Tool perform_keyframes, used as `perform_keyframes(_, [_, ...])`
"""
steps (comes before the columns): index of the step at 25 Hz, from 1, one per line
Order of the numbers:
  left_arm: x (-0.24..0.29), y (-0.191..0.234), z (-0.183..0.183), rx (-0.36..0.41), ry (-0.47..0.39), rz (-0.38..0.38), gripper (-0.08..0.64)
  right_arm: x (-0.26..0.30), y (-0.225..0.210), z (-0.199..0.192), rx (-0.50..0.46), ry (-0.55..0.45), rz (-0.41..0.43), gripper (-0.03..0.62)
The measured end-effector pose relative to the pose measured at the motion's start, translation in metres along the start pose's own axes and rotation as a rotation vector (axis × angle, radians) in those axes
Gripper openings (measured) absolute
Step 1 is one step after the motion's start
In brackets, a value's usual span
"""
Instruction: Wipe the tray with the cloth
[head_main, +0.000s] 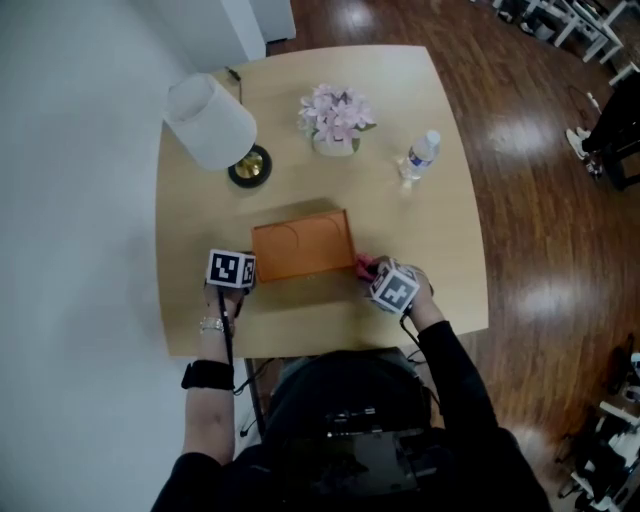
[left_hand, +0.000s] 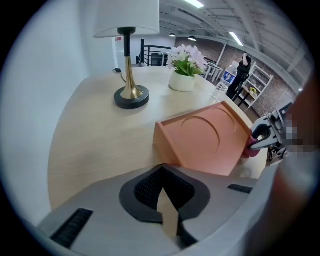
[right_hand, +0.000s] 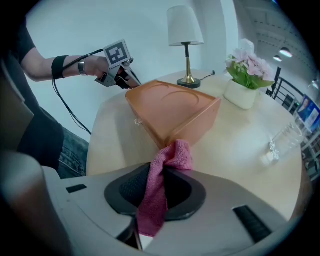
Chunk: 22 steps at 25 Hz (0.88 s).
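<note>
The orange tray (head_main: 302, 246) lies in the middle of the wooden table (head_main: 440, 240), with a round recess in its floor (left_hand: 200, 135). My right gripper (head_main: 383, 279) is at the tray's right front corner, shut on a pink cloth (right_hand: 159, 186). The cloth's free end rests against the tray's near corner (right_hand: 176, 134). My left gripper (head_main: 238, 281) hovers by the tray's left front corner. Its jaws meet at the tips (left_hand: 161, 169) with nothing between them. The left gripper view also shows the right gripper (left_hand: 265, 133) and the cloth (left_hand: 248, 150) beyond the tray.
A lamp with a white shade (head_main: 212, 122) stands at the back left of the table. A pot of pink flowers (head_main: 336, 120) and a clear water bottle (head_main: 421, 155) stand behind the tray. The table's front edge is close to both grippers; wooden floor lies to the right.
</note>
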<state>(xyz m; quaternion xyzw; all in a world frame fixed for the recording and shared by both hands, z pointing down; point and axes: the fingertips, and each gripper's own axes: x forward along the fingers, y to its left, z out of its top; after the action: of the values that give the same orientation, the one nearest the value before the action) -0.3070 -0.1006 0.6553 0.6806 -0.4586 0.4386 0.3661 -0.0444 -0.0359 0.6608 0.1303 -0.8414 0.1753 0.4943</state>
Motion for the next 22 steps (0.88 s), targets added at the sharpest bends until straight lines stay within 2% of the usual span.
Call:
perform_keyframes(8, [0.001,0.002,0.002,0.001,-0.034,-0.052,0.002,0.002,0.011,0.0,0.094,-0.002,-0.021,0.08])
perform_keyframes(11, [-0.012,0.003,0.001,-0.001,-0.068,-0.044,0.002,-0.009,0.003,-0.008,0.137,-0.003,-0.036,0.08])
perform_keyframes(15, [-0.045,-0.011,-0.002,0.004,-0.124,-0.07,0.002,-0.027,-0.031,-0.003,0.173,-0.044,-0.103,0.08])
perform_keyframes(19, [-0.066,-0.038,-0.005,0.032,-0.15,-0.127,0.002,-0.032,-0.084,0.033,0.129,-0.099,-0.194,0.081])
perform_keyframes(22, [-0.065,-0.056,0.001,0.064,-0.146,-0.156,0.002,-0.023,-0.121,0.065,0.1,-0.142,-0.209,0.081])
